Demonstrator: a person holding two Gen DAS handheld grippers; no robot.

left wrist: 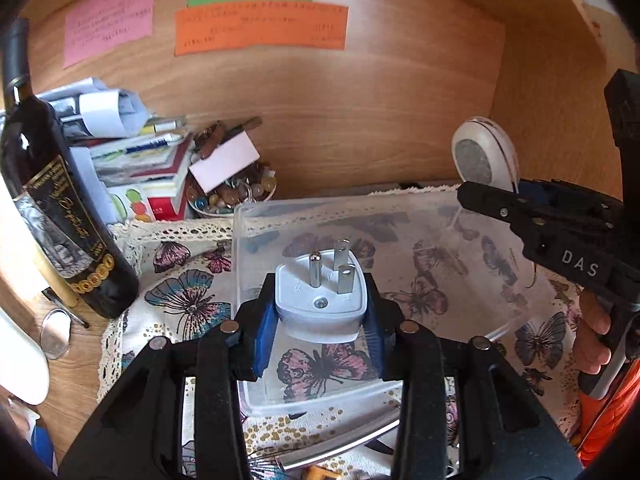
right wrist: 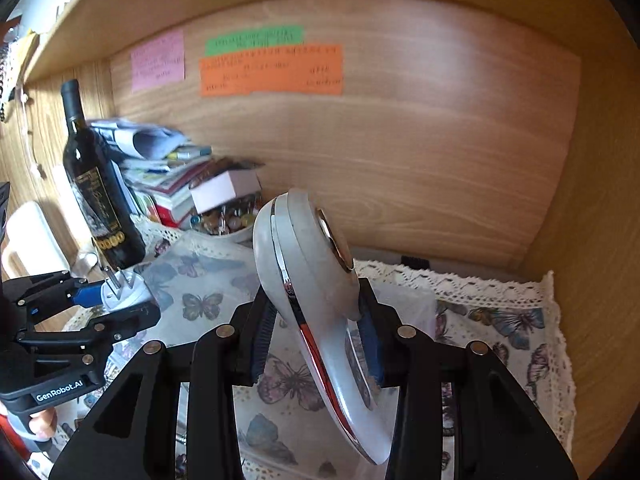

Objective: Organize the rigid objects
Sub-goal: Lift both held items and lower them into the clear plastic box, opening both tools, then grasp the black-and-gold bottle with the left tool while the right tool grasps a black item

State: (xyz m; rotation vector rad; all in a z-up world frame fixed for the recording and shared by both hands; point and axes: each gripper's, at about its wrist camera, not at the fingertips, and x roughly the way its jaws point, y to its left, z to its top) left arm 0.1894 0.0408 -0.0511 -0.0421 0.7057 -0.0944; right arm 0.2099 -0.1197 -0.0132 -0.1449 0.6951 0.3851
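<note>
My left gripper (left wrist: pixel 320 312) is shut on a white plug adapter (left wrist: pixel 320 296) with three metal prongs pointing up, held above a clear plastic box (left wrist: pixel 400 224) on the butterfly cloth. My right gripper (right wrist: pixel 316 332) is shut on a white handheld lint shaver (right wrist: pixel 308 264), head up, also over the box. In the left wrist view the right gripper (left wrist: pixel 516 196) comes in from the right with the shaver (left wrist: pixel 484 156). In the right wrist view the left gripper (right wrist: pixel 116 304) holds the adapter (right wrist: pixel 124 288) at the left.
A dark wine bottle (left wrist: pixel 60 216) stands at the left beside a stack of books and papers (left wrist: pixel 132 156) and a bowl of beads (left wrist: pixel 232 196). Coloured notes (left wrist: pixel 260 28) hang on the wooden back wall. A lace-edged butterfly cloth (right wrist: pixel 500 316) covers the shelf.
</note>
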